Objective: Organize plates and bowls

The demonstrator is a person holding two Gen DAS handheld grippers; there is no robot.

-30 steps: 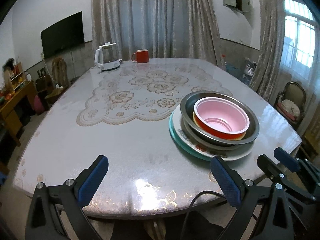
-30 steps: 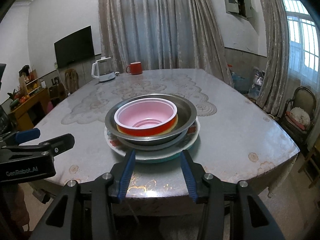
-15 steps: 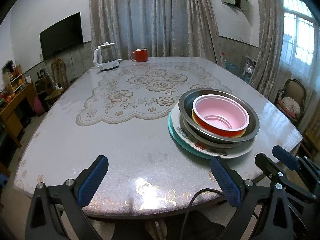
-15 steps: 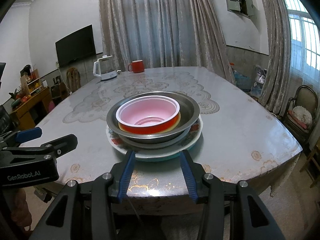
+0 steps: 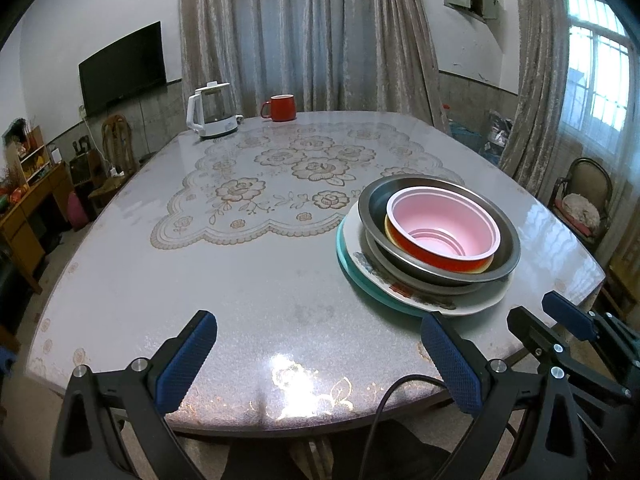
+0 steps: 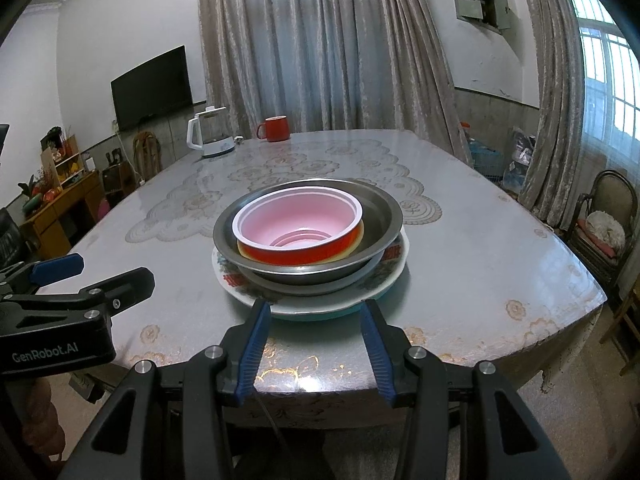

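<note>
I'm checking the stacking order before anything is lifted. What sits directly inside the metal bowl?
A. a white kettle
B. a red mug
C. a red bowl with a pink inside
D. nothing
C: the red bowl with a pink inside is nested in the metal bowl, which rests on the stacked plates.

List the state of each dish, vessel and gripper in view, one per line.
Red bowl: upright, empty, nested in metal basin.
Metal basin: on the plates.
Plates: stacked.
Red mug: upright.
Kettle: upright.
Left gripper: jaws open, empty.
Right gripper: jaws open, empty.
</note>
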